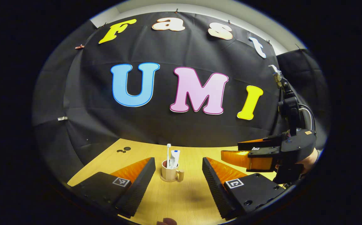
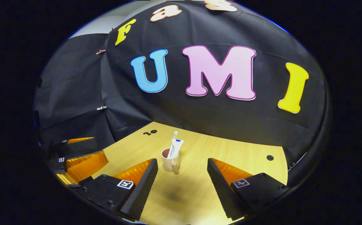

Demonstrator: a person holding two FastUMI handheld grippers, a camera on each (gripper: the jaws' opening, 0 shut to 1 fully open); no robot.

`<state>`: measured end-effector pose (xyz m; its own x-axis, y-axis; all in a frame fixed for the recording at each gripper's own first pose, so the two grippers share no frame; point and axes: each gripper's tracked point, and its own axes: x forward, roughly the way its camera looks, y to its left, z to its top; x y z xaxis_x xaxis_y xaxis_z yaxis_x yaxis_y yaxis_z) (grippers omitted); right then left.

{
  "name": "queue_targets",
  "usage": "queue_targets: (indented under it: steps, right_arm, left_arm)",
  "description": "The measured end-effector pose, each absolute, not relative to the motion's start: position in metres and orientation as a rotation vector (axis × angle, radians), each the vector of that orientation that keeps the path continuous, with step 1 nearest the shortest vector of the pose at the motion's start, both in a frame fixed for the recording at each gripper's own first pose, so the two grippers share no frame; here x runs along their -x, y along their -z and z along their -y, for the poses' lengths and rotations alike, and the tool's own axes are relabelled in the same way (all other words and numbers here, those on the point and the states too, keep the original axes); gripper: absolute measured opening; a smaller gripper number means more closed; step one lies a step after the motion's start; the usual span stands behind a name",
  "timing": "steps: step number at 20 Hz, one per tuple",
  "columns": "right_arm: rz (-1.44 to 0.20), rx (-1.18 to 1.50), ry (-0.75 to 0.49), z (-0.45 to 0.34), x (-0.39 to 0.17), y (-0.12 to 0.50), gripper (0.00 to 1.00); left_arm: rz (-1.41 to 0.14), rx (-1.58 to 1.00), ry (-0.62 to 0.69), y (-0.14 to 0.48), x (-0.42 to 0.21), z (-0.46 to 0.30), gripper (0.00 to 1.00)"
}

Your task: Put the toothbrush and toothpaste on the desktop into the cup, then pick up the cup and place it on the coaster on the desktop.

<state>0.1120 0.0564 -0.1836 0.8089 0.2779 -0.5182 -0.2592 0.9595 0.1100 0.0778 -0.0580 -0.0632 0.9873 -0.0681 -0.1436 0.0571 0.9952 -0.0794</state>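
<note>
On the wooden desktop [image 1: 187,200], between both spread, empty grippers — left gripper [image 1: 178,181], right gripper [image 2: 182,182] — cup [image 1: 169,170] upright on its round coaster [image 1: 163,179], holding toothbrush [image 1: 168,153] and toothpaste [image 1: 174,157], handle toward the cameras.

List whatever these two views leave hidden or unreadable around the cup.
- Round wooden coaster: left gripper view shows a thin rim; the beige handled cup covers the rest.
- White toothbrush and white toothpaste tube: their lower ends are sunk inside the cup, in both views.
- Tube label: too small to read.
- Right tongs: seen side-on in the left gripper view, their gap is unclear there.
</note>
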Motion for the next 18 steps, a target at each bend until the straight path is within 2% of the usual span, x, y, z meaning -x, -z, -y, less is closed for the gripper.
queue_targets:
  steps: [8, 17, 18]
  right_arm:
    - [-0.440, -0.118, -0.247, -0.054, -0.085, 0.126, 0.97]
    - [-0.378, -0.088, -0.217, -0.039, -0.075, 0.109, 0.97]
    - [-0.376, -0.093, -0.212, -0.038, -0.073, 0.108, 1.00]
  left_arm:
    - [-0.091, 0.035, 0.115, 0.031, -0.065, 0.070, 0.96]
    - [-0.071, 0.005, 0.152, 0.016, -0.069, 0.079, 0.96]
    - [-0.072, 0.003, 0.157, 0.017, -0.069, 0.081, 0.96]
